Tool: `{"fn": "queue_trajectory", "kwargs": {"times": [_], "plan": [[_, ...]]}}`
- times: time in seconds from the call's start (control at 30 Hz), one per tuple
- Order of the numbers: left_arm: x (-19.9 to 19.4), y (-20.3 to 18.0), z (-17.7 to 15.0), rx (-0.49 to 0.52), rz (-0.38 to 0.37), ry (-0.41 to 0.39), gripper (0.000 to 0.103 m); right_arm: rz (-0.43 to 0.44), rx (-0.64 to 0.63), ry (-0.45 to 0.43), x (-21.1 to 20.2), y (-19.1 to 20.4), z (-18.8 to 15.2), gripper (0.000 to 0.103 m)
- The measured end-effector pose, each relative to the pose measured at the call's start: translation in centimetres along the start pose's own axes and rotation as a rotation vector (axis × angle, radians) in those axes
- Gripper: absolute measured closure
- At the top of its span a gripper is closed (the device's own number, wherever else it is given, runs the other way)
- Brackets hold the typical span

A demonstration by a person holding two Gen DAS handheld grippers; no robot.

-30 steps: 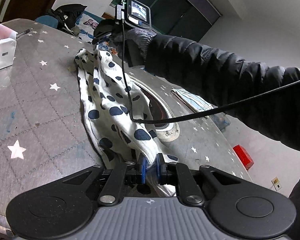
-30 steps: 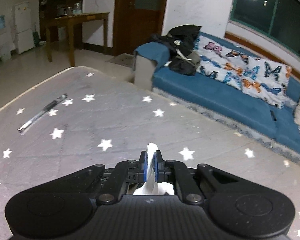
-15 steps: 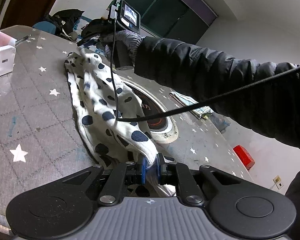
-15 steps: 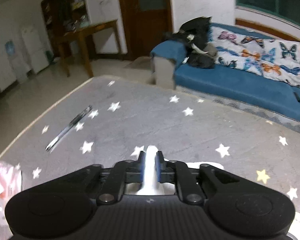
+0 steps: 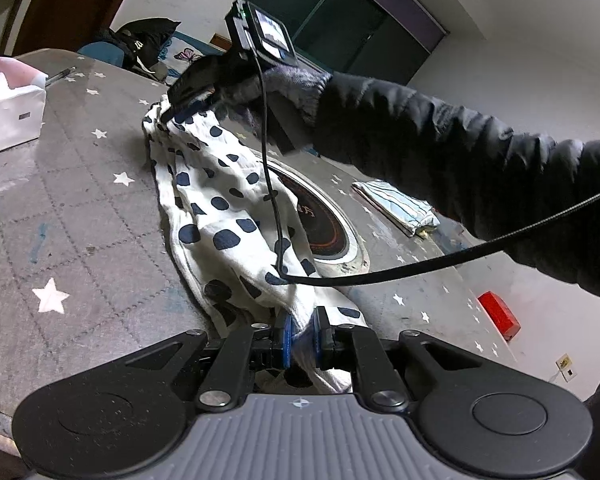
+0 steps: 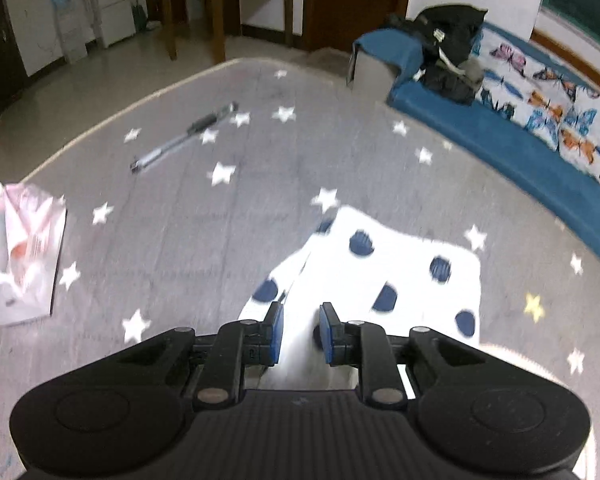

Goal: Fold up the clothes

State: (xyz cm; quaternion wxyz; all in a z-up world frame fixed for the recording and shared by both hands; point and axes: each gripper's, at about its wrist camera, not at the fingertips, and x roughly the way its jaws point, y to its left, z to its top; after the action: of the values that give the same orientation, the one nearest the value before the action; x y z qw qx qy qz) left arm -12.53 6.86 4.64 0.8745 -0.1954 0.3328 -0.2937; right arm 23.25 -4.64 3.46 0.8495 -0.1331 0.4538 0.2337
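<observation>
A white garment with navy dots lies stretched across the grey star-print table. My left gripper is shut on its near end, with cloth bunched between the blue pads. In the left wrist view a gloved hand holds my right gripper low over the garment's far corner. In the right wrist view that gripper is open, its blue pads apart. The garment's far end lies flat on the table under and ahead of it, with blurred white cloth showing in the gap.
A white and pink plastic pack sits at the table's left, and a pen lies beyond it. A round hob is set into the tabletop, and a folded striped cloth lies beside it. A blue sofa stands past the far edge.
My right gripper carried the garment's far corner lower toward the table, then its pads parted, and the corner now lies flat. My left gripper kept its hold and barely moved.
</observation>
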Motion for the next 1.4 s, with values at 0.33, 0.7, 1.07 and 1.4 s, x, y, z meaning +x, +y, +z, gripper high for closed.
{"fn": "queue_trajectory", "kwargs": {"times": [0.33, 0.7, 1.07, 1.4], "plan": [[0.0, -0.5, 0.1, 0.020, 0.009, -0.012, 0.091, 0.025, -0.010, 0.028, -0.5, 0.5, -2.1, 0.084], [0.1, -0.8, 0.1, 0.036, 0.017, -0.020, 0.091, 0.029, -0.007, 0.005, -1.3, 0.8, -3.1, 0.097], [-0.5, -1.1, 0.1, 0.046, 0.048, -0.036, 0.091, 0.154, 0.085, -0.160, -5.0, 0.7, -1.7, 0.101], [-0.5, -0.1, -0.4, 0.009, 0.090, -0.007, 0.088, 0.203, 0.088, -0.092, -2.4, 1.9, -2.9, 0.093]]}}
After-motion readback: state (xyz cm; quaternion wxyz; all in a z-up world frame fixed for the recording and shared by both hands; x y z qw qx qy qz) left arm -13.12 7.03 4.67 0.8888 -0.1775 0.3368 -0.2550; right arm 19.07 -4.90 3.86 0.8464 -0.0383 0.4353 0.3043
